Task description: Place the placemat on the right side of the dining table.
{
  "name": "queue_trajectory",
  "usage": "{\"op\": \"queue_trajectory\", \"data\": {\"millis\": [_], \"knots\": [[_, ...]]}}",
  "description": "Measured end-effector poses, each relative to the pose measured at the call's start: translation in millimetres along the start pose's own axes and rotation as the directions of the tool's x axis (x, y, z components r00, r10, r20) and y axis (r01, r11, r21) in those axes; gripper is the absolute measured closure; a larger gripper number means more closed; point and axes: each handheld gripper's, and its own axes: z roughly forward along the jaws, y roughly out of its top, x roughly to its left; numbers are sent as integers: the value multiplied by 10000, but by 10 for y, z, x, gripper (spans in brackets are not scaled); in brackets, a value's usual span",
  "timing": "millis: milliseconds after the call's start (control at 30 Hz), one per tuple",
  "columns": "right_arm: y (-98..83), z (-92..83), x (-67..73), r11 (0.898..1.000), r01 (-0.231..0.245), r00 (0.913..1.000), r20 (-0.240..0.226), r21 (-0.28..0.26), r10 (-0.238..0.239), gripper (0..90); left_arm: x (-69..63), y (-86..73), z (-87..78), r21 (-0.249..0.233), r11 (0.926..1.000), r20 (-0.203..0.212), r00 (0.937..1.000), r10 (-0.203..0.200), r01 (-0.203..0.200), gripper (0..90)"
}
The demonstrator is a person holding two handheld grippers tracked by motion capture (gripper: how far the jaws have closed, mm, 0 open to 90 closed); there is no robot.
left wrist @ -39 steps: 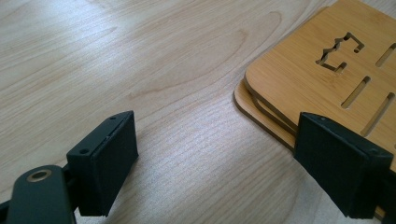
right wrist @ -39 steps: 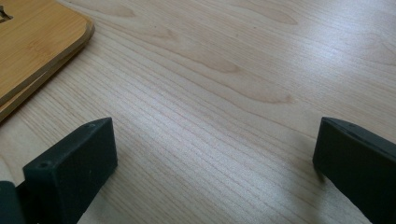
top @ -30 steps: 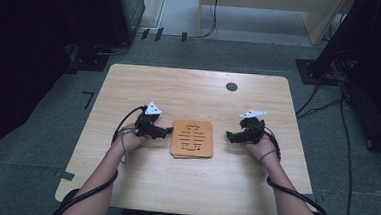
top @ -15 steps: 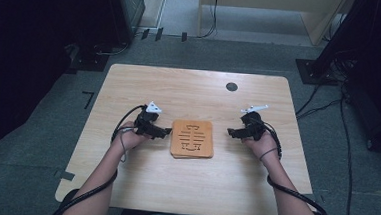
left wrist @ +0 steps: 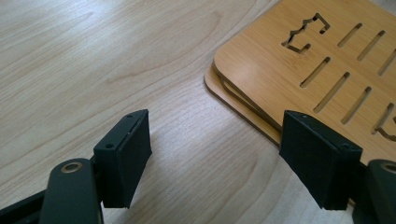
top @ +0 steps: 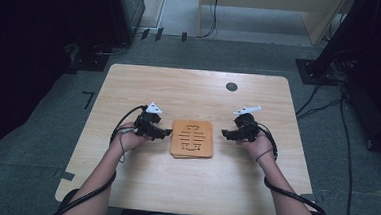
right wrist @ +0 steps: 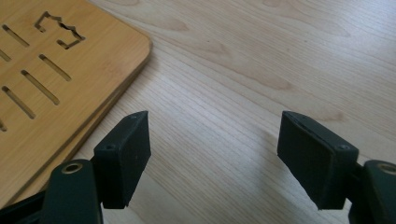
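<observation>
I had both grippers resting on the table (top: 145, 84), flanking the stack of slotted wooden coasters (top: 192, 138) at its middle. The left gripper (top: 165, 133) sat just beside the stack's left edge, the right gripper (top: 225, 133) near its right edge. Their jaws had just been closing a little, yet both stood apart with only bare tabletop between them, so I judged no grasp had begun

Even, soft light falls on the bench (top: 188, 187), while the floor and room around it sink into darkness. The high view is slightly grainy. Both gripper views are sharp, with faint shadows under the tongs.
</observation>
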Motion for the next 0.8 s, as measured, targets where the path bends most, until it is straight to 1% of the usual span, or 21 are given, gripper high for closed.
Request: {"op": "queue_trajectory", "data": {"millis": [100,167,200,233,267,333,367,467,500,567,600,667,700,800], "knots": [[5,4,28,10000,20,10000,14,41,-20,261,-9,3,-8,34,10000,23,10000,-9,9,249],[4,13,33,9998,-187,9998,47,113,187,267,-18,12,-15,94,9998,130,9998,-150,149,260],[5,15,36,9993,-348,9994,19,161,348,280,-23,17,-18,124,9995,237,9993,-284,281,261],[3,20,36,9992,-368,9993,16,130,368,283,-30,19,-17,134,9992,270,9989,-390,386,260],[3,24,40,9994,-319,9995,20,151,319,286,-36,21,-14,164,9990,231,9988,-428,424,260],[2,29,52,9996,-190,9998,8,222,190,294,-43,21,-13,206,9992,188,9992,-339,335,260],[3,32,60,9996,-151,9999,-9,236,151,294,-50,16,-15,183,9995,160,9995,-259,256,259],[15,33,85,9996,-60,10000,-56,262,61,291,-56,13,-20,100,9996,187,9995,-260,258,259],[21,35,93,9997,-23,10000,-78,240,25,290,-61,16,-27,69,9992,261,9989,-387,385,259],[31,37,105,9997,72,9999,-130,215,-69,289,-76,35,-55,-35,9972,582,9956,-740,743,258],[35,38,112,9998,60,9999,-157,214,-57,289,-86,43,-66,-81,9968,644,9948,-789,796,255],[41,39,120,9998,78,9998,-164,194,-75,289,-100,47,-72,-67,9979,595,9962,-638,643,252],[46,41,137,9998,25,9997,-227,172,-21,292,-105,41,-64,25,9986,538,9971,-534,534,253],[49,45,150,9999,63,9998,-196,161,-60,292,-104,30,-55,71,9988,482,9977,-477,474,255]]}}
